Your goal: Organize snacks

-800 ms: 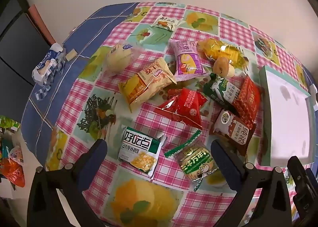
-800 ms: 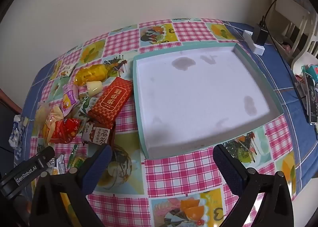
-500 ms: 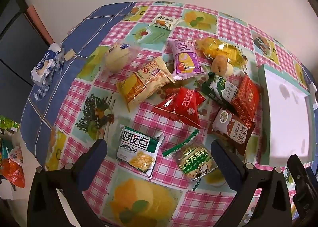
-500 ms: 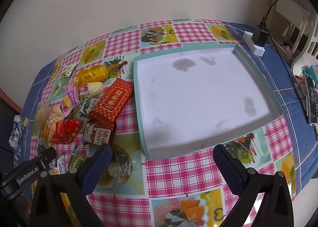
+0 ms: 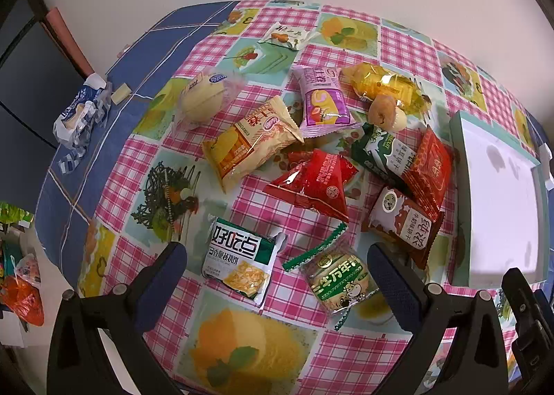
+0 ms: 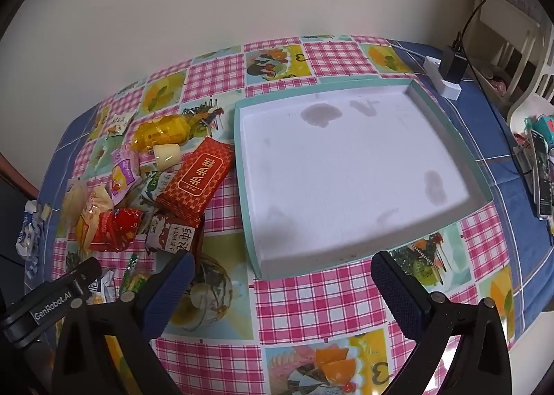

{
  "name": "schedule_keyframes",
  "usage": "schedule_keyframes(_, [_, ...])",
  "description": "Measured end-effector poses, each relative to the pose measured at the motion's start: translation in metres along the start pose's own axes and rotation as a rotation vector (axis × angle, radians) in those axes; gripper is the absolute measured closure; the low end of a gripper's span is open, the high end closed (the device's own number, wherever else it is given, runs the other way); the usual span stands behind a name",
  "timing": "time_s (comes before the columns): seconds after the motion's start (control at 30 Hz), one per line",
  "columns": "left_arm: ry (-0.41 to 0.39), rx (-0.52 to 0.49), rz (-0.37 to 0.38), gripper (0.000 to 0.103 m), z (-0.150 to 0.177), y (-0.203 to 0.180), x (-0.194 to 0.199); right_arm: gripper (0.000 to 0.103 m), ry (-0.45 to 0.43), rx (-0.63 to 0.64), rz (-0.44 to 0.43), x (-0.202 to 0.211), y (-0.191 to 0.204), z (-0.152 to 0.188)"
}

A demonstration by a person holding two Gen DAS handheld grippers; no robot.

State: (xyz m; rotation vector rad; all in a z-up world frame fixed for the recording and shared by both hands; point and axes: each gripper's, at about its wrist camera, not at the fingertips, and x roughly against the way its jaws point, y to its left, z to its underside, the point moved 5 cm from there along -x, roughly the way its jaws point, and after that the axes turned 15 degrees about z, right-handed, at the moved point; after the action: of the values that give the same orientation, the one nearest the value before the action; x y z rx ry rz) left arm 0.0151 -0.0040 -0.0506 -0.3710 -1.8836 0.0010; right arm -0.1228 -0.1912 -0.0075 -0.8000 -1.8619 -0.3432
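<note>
Several snack packets lie in a heap on the checked tablecloth. Nearest my left gripper [image 5: 277, 272] are a white and green biscuit pack [image 5: 240, 261] and a round green biscuit pack [image 5: 337, 279]; both lie on the cloth below its wide open jaws. Farther off lie a red triangular pack [image 5: 316, 183], a yellow pack [image 5: 249, 142] and a brown pack [image 5: 403, 225]. A shallow white tray with a teal rim [image 6: 242, 166] holds nothing. My right gripper [image 6: 278, 279] hangs open over the tray's near edge, holding nothing. The red box [image 6: 197, 180] leans beside the tray.
A crumpled blue and white wrapper [image 5: 81, 114] lies at the table's left edge. A charger and white power strip [image 6: 448, 74] sit behind the tray, with a cable. A phone [image 6: 542, 177] and a white chair [image 6: 529, 83] are at the right.
The left view has shifted slightly, so the snacks sit a little lower and further left in frame. The right view is nearly unchanged. Both grippers stay open.
</note>
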Motion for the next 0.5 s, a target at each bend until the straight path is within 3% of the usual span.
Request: schedule_keyframes(0.5, [0.005, 0.001, -0.004, 0.000, -0.0002, -0.0014, 0.0002, 0.000, -0.001, 0.001, 0.001, 0.0004, 0.0000, -0.0009])
